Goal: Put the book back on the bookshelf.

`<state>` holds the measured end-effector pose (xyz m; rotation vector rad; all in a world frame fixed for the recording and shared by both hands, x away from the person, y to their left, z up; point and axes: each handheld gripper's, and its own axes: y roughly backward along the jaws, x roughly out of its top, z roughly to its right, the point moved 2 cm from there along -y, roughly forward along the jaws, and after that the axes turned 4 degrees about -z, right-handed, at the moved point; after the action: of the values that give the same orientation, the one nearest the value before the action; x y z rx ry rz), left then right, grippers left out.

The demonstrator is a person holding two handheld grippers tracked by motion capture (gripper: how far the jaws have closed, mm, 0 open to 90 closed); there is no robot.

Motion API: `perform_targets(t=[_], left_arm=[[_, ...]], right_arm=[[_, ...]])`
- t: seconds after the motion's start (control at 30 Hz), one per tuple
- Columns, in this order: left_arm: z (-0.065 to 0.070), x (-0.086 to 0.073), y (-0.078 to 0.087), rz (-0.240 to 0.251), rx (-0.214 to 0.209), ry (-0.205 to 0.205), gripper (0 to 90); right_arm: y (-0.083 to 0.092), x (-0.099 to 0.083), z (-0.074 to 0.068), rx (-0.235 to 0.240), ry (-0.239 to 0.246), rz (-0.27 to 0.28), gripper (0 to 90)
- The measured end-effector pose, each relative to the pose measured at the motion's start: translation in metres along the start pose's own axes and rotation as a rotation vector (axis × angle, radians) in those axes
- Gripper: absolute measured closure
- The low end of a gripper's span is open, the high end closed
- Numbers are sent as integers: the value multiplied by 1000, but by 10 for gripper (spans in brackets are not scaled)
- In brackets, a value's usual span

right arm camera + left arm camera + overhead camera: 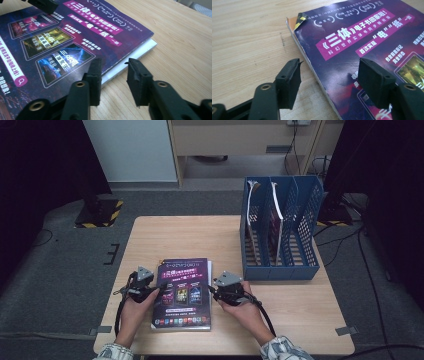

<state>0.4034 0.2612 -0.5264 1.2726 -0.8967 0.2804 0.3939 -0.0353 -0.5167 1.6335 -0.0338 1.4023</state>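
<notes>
Jaws on left gripper (329, 75) and right gripper (113, 76) are standing apart, straddling opposite long edges of the purple magazine (182, 292), gripping nothing. It's lying flat at the counter's (165, 237) near edge, between both hands. Probably light, floppy, glossy and slick, so pinching the edges together looks best; its dog-eared corner (300, 19) may tear. Blue file rack (282, 232) is standing well apart, far right, already holding magazines; nothing is blocking.

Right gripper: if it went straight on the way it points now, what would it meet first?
Probably the magazine. The right gripper has open jaws straddling the magazine's near edge, one over the purple cover, the other over the wooden table. Height above the edge is unclear, so it might slide over the cover instead.
</notes>
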Motion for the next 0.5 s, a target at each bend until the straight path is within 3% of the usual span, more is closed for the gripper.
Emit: perform_targets(t=[0.1, 0.2, 0.4, 0.5], left_arm=[[-3, -1, -3, 3, -45, 17, 275], [-2, -1, -5, 14, -79, 13, 322], [1, 1, -6, 10, -87, 5, 321], [4, 2, -6, 5, -120, -8, 354]], right_arm=[[0, 0, 1, -19, -5, -8, 573], [0, -1, 2, -18, -14, -7, 555], [-2, -2, 2, -16, -20, -18, 530], [-2, -2, 2, -9, -20, -19, 522]])
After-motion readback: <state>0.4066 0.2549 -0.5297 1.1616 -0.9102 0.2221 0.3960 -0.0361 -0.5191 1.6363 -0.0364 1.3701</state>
